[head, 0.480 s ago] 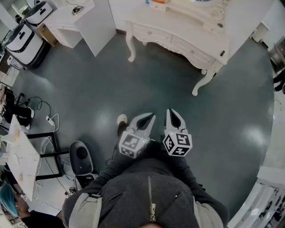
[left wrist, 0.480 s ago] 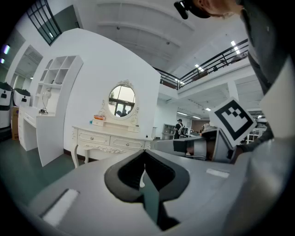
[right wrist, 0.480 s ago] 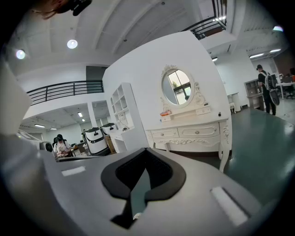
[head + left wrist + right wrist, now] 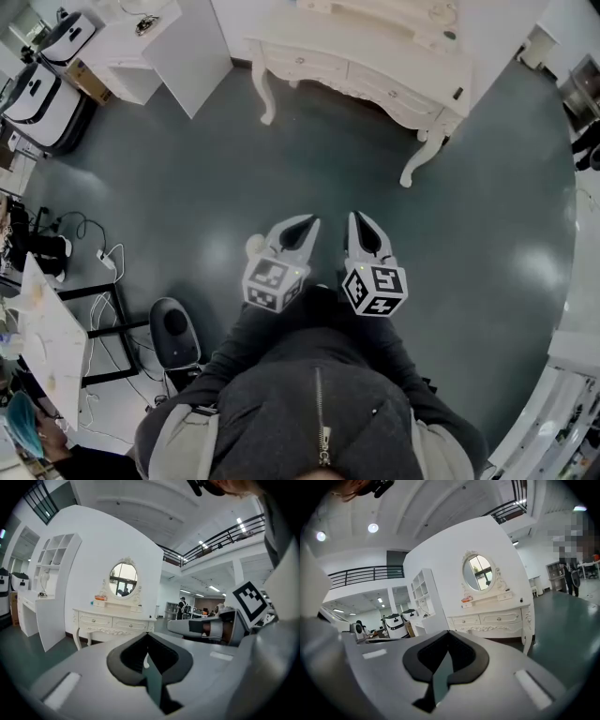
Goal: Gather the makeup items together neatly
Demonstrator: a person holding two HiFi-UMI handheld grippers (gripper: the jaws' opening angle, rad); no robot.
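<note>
A white ornate dressing table (image 4: 375, 66) stands on the dark floor ahead of me, well beyond both grippers. Small makeup items lie on its top (image 4: 441, 13), too small to tell apart. In the left gripper view the table (image 4: 112, 620) carries an oval mirror (image 4: 124, 578) and an orange item (image 4: 99, 603). The right gripper view shows the same table (image 4: 492, 618) and mirror (image 4: 479, 572). My left gripper (image 4: 302, 228) and right gripper (image 4: 359, 223) are held side by side at waist height, both shut and empty. Their tips meet in the gripper views (image 4: 147, 634) (image 4: 449, 633).
A white cabinet (image 4: 187, 47) stands left of the dressing table, with black-and-white machines (image 4: 37, 94) further left. Cables (image 4: 84, 239), a black round object (image 4: 176, 328) and a white table (image 4: 47, 328) are at my left. White shelving (image 4: 562, 412) is at the lower right. People stand in the distance (image 4: 182, 606).
In the head view the dressing table has shifted slightly up and to the left. Both grippers have stayed shut, side by side.
</note>
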